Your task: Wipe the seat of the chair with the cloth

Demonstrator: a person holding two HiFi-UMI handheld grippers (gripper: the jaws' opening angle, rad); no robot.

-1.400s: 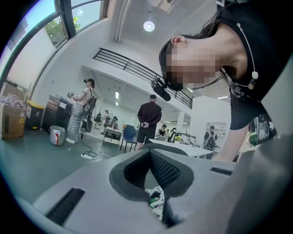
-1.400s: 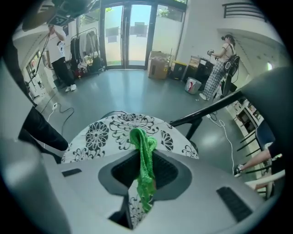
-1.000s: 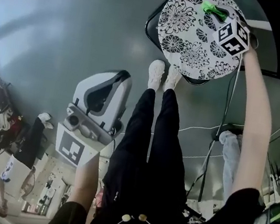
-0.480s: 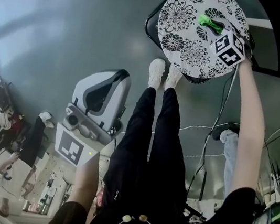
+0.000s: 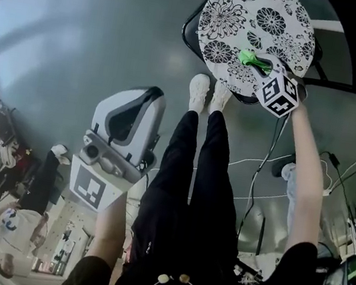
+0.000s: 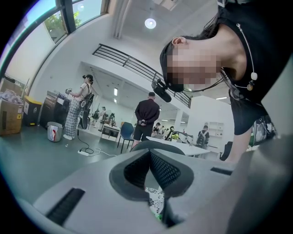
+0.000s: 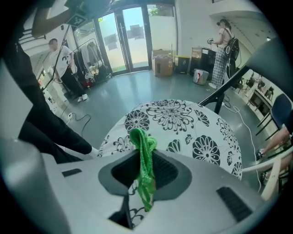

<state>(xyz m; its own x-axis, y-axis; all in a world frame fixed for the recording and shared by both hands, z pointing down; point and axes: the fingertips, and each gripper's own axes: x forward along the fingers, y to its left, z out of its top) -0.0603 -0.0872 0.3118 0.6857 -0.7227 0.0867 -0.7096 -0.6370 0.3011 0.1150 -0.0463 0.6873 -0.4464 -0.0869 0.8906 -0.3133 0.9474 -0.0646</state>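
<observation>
My right gripper [image 7: 145, 176] has its fingers closed on the green cloth [image 7: 143, 151]. It looks soft, light and limp, so I judge it is best held by its middle. Its long axis runs along the fingers, and the looped end points past the fingertips, over the flowered seat [image 7: 183, 123]. The left gripper [image 6: 149, 176] is closed on nothing.

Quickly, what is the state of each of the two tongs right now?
Left tongs: closed, empty.
Right tongs: closed on the green cloth.
</observation>
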